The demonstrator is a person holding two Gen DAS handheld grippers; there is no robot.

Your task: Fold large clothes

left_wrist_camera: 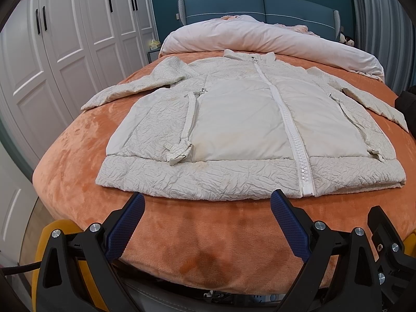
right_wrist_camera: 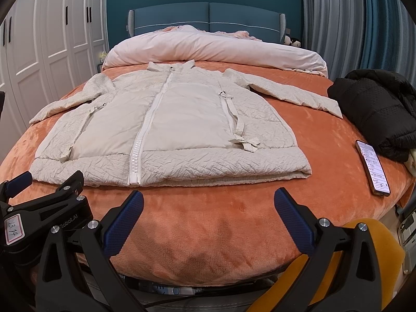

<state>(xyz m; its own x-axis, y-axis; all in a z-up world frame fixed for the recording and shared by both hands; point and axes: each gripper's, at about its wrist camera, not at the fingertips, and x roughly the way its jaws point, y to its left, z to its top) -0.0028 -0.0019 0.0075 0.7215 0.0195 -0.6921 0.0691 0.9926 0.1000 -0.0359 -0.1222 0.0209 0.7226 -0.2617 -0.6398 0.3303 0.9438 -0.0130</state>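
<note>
Teal walls and a row of white wardrobe doors [left_wrist_camera: 65, 39] frame a bed [left_wrist_camera: 213, 247] covered by an orange plush blanket, with a blue padded headboard [right_wrist_camera: 208, 17] at the far end and a pale pink duvet [left_wrist_camera: 260, 35] rolled up in front of it. Spread flat on the blanket, front side up and zipped shut, lies a large cream padded jacket [left_wrist_camera: 234, 119], collar toward the duvet, both sleeves stretched out to the sides, hem near the bed's front edge. Off to the right of it, apart from its sleeve, a black jacket [right_wrist_camera: 382, 109] sits bundled, and a phone [right_wrist_camera: 373, 167] with its screen lit lies just beside that bundle. Low at the front edge, the left gripper [left_wrist_camera: 208, 200] hangs just short of the hem, jaws spread wide with nothing between them. Close beside it, the right gripper [right_wrist_camera: 209, 199] is likewise wide open and holds nothing, its blue pads clear of the fabric.
</note>
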